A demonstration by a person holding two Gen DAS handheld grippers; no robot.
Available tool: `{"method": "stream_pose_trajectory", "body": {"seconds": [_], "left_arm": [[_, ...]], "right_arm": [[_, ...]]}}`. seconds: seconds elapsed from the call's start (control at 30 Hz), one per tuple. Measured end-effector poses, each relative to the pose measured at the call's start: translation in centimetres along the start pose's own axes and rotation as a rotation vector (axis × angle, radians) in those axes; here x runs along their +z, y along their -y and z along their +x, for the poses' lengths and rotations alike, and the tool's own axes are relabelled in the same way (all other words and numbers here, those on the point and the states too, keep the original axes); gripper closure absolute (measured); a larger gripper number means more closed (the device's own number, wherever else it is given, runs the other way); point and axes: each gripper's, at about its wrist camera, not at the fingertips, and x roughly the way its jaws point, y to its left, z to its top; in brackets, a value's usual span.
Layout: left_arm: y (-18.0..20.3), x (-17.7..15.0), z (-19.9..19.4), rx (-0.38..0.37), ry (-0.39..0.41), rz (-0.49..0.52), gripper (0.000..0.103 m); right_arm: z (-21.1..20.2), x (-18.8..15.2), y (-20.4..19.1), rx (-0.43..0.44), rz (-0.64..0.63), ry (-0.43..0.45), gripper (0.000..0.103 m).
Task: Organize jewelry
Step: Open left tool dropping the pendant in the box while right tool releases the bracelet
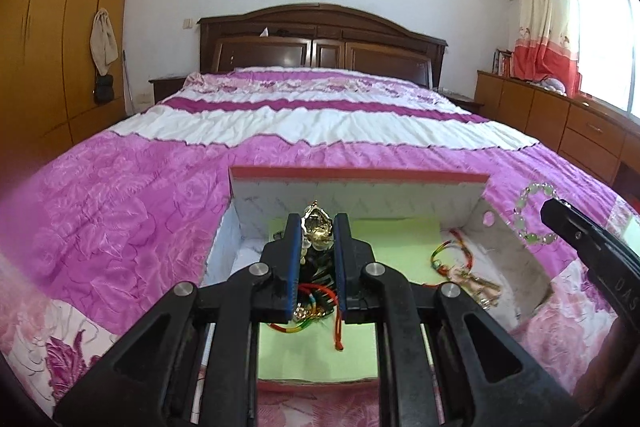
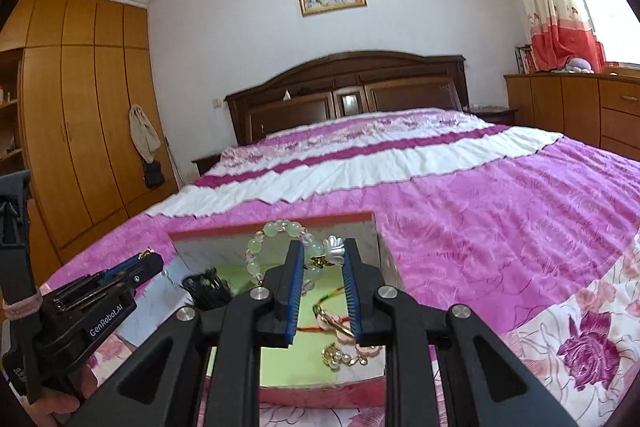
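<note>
The left gripper (image 1: 318,227) is clamped on a gold-coloured metal pendant (image 1: 317,231); the multicoloured cords (image 1: 316,301) trailing below it are partly hidden between the blue pads, so their full form cannot be made out. The right gripper (image 2: 322,259) is clamped on a pale green beaded bracelet with a white shell-shaped charm (image 2: 276,239); its lower beads are covered by the fingers. Both items hang over the open white cardboard box with a red rim and green lining (image 1: 360,175), which sits on the pink floral bedspread (image 1: 140,195). A red-and-green cord bracelet (image 1: 448,255) lies inside the box. The left gripper body reads "GenRobot.AI" in the right wrist view. Lettering on the right gripper, seen at the left view's edge, is cut off.
</note>
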Motion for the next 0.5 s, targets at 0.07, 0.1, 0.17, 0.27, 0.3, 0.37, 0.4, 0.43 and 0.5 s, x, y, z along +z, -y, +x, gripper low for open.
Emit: {"method": "stream_pose_trajectory", "body": {"seconds": [0.07, 0.1, 0.17, 0.27, 0.3, 0.37, 0.4, 0.43, 0.5], "left_arm": [[-0.2, -0.4, 0.7, 0.002, -0.020, -0.004, 0.096], [-0.3, -0.7, 1.2, 0.002, -0.036, -0.006, 0.096], [-0.3, -1.0, 1.8, 0.001, -0.065, -0.009, 0.096], [-0.4, -1.5, 2.8, -0.007, -0.109, -0.021, 0.096], [-0.5, -1.6, 3.1, -0.012, -0.123, -0.027, 0.096], [-0.6, -1.8, 3.5, -0.022, -0.144, -0.036, 0.095], [-0.6, -1.8, 3.6, -0.024, -0.152, -0.039, 0.095], [-0.6, -1.9, 3.7, -0.027, -0.158, -0.041, 0.095], [-0.6, -2.0, 3.8, -0.030, -0.166, -0.044, 0.095]], "right_arm": [[0.9, -0.5, 0.1, -0.014, -0.007, -0.029, 0.082], [1.3, -0.8, 0.2, -0.016, -0.007, -0.041, 0.082], [1.9, -1.3, 0.3, -0.023, -0.006, -0.067, 0.082], [2.8, -1.9, 0.6, -0.027, 0.000, -0.104, 0.082], [3.0, -2.1, 0.7, -0.028, 0.004, -0.113, 0.081], [3.5, -2.4, 0.8, -0.025, 0.009, -0.132, 0.081], [3.7, -2.5, 0.9, -0.025, 0.011, -0.140, 0.081], [3.8, -2.6, 1.0, -0.025, 0.014, -0.150, 0.081], [4.1, -2.8, 1.1, -0.021, 0.019, -0.162, 0.081]]}}
